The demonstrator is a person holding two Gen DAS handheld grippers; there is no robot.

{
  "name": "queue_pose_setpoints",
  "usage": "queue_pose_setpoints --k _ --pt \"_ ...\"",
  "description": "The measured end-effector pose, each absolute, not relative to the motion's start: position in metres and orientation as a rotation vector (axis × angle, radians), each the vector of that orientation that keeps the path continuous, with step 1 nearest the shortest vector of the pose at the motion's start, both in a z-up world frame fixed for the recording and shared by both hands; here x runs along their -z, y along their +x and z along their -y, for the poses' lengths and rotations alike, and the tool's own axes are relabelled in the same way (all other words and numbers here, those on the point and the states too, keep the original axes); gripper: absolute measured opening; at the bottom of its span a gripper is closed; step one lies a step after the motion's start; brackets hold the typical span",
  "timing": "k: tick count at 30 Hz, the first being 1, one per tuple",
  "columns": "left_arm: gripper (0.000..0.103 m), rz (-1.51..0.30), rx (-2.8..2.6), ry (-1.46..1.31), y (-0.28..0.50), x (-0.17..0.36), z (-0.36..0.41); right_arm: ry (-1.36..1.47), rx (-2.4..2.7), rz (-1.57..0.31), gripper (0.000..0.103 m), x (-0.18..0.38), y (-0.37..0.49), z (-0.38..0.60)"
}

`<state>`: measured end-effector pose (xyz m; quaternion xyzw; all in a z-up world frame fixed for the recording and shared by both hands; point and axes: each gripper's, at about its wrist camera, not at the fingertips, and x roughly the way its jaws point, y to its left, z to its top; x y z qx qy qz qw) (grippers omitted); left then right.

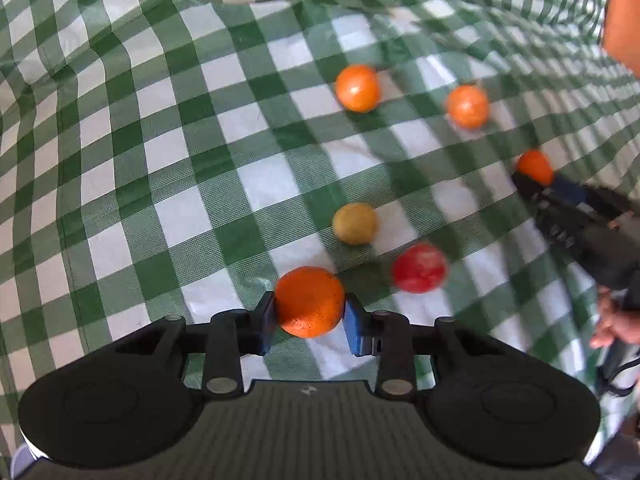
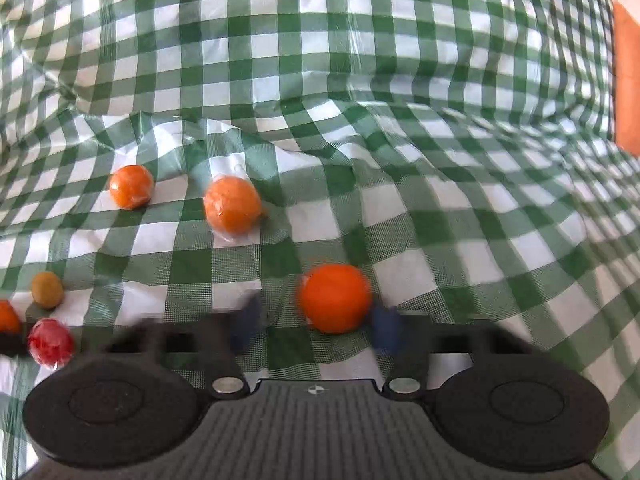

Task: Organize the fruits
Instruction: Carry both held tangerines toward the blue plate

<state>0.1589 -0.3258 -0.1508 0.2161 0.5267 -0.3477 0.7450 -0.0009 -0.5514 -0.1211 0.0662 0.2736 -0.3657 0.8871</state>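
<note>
Several small fruits lie on a green-and-white checked cloth [image 1: 180, 160]. My left gripper [image 1: 309, 307] is shut on an orange [image 1: 310, 300], its blue pads [image 1: 266, 320] pressing both sides. In the right wrist view another orange [image 2: 336, 298] sits between the blurred blue pads [image 2: 386, 328] of my right gripper [image 2: 316, 326]. The right pad touches it and the left pad stands apart from it. The left wrist view shows that gripper [image 1: 536, 184] at the right edge with the orange [image 1: 534, 166] at its tip.
Loose on the cloth are two oranges [image 1: 357, 88] [image 1: 467, 106], a yellow fruit [image 1: 354, 223] and a red fruit [image 1: 419, 268]. The cloth rises in wrinkled folds [image 2: 320, 60] at the back. An orange panel [image 2: 628, 80] stands at the right edge. A person's hand [image 1: 616, 320] holds the right gripper.
</note>
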Motion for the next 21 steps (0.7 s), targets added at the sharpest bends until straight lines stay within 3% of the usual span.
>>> queue_pose_setpoints --k 9,21 --pt "0.038 -1.036 0.732 0.435 0.128 0.088 0.275 0.189 0.804 -0.509 0.035 0.079 -0.047 0.507" --pt "0.038 -0.982 0.59 0.353 0.047 -0.018 0.113 0.223 0.575 -0.407 0.035 0.008 -0.129 0.329"
